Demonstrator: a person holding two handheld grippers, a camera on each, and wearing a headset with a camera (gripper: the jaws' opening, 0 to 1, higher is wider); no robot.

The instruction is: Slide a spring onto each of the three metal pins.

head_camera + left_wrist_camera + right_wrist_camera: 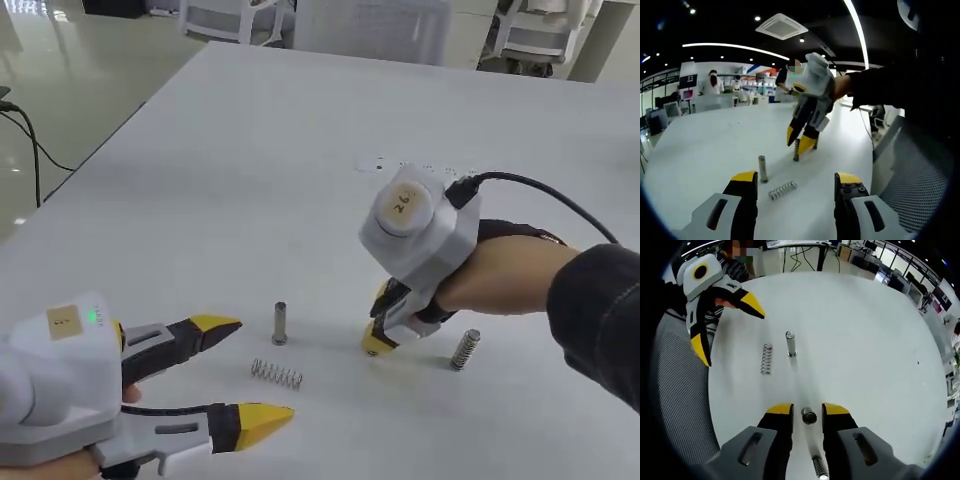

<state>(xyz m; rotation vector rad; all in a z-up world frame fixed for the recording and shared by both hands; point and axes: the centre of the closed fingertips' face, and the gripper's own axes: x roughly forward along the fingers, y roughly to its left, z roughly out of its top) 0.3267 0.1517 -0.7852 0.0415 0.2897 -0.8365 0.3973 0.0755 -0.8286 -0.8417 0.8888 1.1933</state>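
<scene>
On the white table [250, 150], a bare pin [280, 323] stands upright with its long axis vertical. It is a short grey metal cylinder with a slightly wider collar at its foot. Just in front of it the loose spring [276, 374] lies flat. It is a thin silver coil, and in the head view its long axis runs left to right, dipping a little toward the right. The left gripper [260, 367] hovers near this spring with its yellow-tipped jaws spread wide and nothing in them. To the right, a sprung pin [464, 350] stands with a slight lean, a coil wrapped round its shaft. The right gripper [807, 409] points down at the table beside it, and in the right gripper view its jaws sit close on either side of a third pin [809, 416], seen end-on as a round metal top. A sliver of gap shows on each side, so I cannot tell whether the jaws clamp it.
</scene>
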